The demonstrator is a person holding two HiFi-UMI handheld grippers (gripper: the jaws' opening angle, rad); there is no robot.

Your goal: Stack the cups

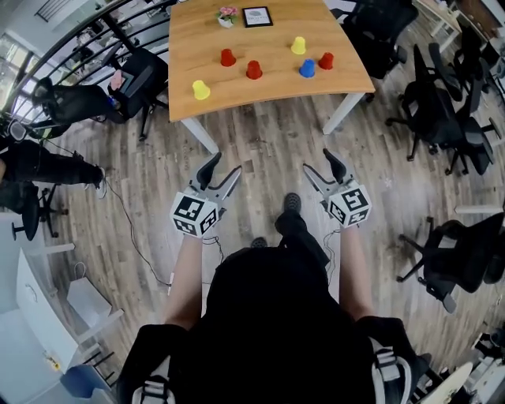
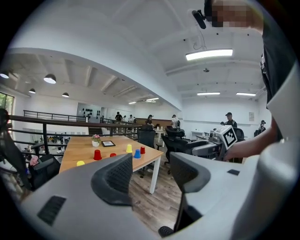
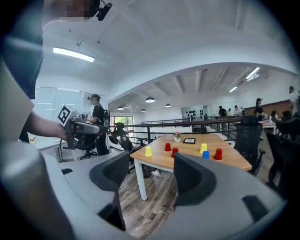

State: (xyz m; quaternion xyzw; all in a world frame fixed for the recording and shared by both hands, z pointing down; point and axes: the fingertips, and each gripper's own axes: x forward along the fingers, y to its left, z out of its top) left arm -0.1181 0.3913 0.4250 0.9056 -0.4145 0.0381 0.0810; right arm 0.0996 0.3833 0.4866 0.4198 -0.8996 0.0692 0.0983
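Several small cups stand apart, upside down, on the wooden table point(image 1: 347, 79): a yellow cup point(image 1: 201, 90) at the near left, two red cups point(image 1: 227, 57) point(image 1: 253, 69), a second yellow cup point(image 1: 298, 45), a blue cup point(image 1: 307, 68) and a third red cup point(image 1: 326, 61). The left gripper point(image 1: 226, 164) and the right gripper point(image 1: 317, 160) hang over the wooden floor, well short of the table's front edge. Both are open with nothing between the jaws. In the left gripper view the blue cup point(image 2: 137, 153) shows far ahead, as it does in the right gripper view point(image 3: 205, 154).
A small flower pot point(image 1: 227, 16) and a framed card point(image 1: 257, 16) sit at the table's far edge. Black office chairs point(image 1: 379, 28) point(image 1: 442, 118) point(image 1: 146, 79) stand around it. A railing point(image 1: 79, 31) runs along the left. My shoes point(image 1: 292, 213) are on the floor between the grippers.
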